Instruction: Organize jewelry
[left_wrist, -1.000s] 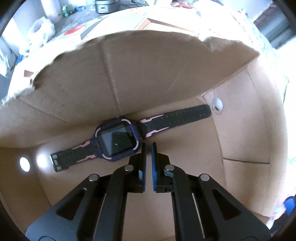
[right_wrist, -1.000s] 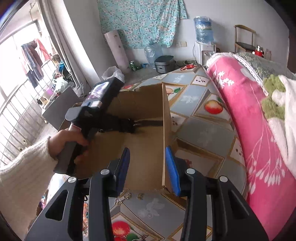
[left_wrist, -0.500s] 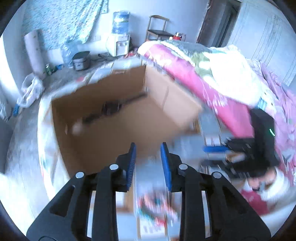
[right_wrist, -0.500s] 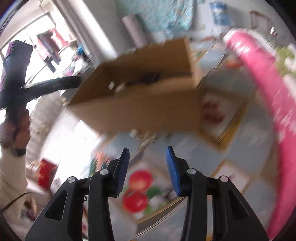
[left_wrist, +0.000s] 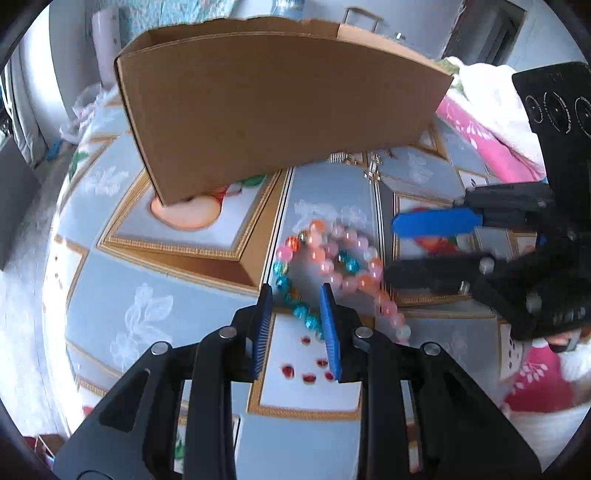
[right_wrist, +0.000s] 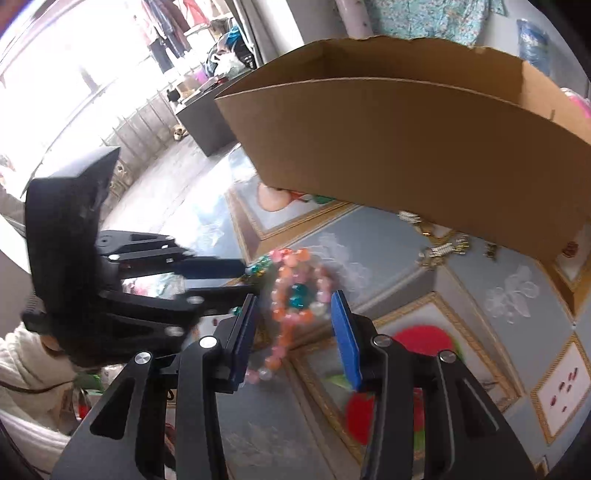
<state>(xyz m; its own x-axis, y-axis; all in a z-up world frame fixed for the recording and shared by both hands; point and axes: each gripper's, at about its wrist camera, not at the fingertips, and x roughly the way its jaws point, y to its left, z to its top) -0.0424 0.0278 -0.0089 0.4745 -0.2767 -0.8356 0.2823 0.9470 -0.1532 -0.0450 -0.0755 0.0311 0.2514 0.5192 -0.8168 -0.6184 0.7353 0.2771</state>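
A bead necklace (left_wrist: 325, 258) of pink, orange and teal beads lies coiled on the patterned tabletop in front of a brown cardboard box (left_wrist: 280, 107). My left gripper (left_wrist: 297, 295) is open and hovers just over the necklace's near teal beads. My right gripper (right_wrist: 295, 306) is open, with the necklace (right_wrist: 299, 291) lying between its fingers below. Each gripper shows in the other's view, the right one (left_wrist: 436, 243) coming in from the right and the left one (right_wrist: 221, 273) from the left. The box's inside is hidden from here.
Small gold clasps and earrings (left_wrist: 369, 166) lie on the table by the box's near wall, also in the right wrist view (right_wrist: 439, 251). A pink bedspread (left_wrist: 480, 136) lies beyond the table at right. The table's left edge drops off to the floor.
My left gripper has come out of the box, leaving the watch inside, and has opened and dropped over the necklace. My right gripper has swung down to the necklace too.
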